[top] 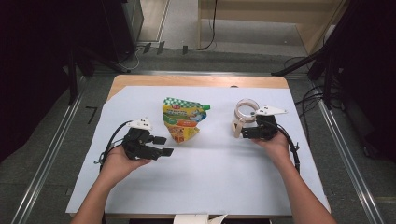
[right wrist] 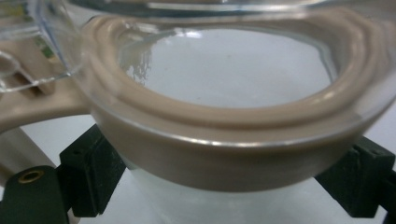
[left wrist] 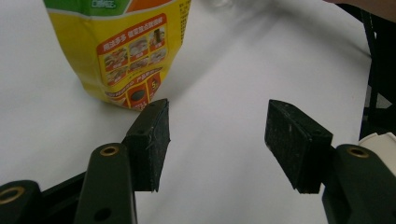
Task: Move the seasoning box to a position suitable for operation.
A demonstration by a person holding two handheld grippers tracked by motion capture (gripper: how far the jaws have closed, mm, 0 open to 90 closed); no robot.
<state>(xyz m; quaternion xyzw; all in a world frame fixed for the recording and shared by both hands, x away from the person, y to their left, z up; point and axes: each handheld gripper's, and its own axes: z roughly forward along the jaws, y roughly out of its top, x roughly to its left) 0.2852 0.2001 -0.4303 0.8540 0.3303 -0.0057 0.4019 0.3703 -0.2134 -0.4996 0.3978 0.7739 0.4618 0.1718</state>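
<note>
Table (top: 140, 81) covered with a white sheet (top: 210, 172). Yellow-green pouch (top: 183, 119) stands upright near the sheet's centre, leaning slightly. Left gripper (top: 161, 145) sits at about 8 o'clock from the pouch, held in the person's left hand (top: 116, 161), jaws spread with nothing between them. In the left gripper view the pouch (left wrist: 126, 51) is at 11 o'clock, its bottom edge just beyond the tip of the left pad (left wrist: 152, 140), apart or barely touching, cannot tell; bare sheet (left wrist: 219, 130) shows in the gap.

Clear glass jar (top: 245, 113) with a beige rim stands at 3 o'clock from the pouch, well apart. Right gripper (top: 246, 127) is at the jar's 6 o'clock side, held by the right hand (top: 275, 142). In the right gripper view the jar (right wrist: 224, 116) sits between the two black pads (right wrist: 91, 177), which pinch its body just under the beige seal ring (right wrist: 219, 163). Beige latch (right wrist: 28, 107) pokes out at 9 o'clock.
</note>
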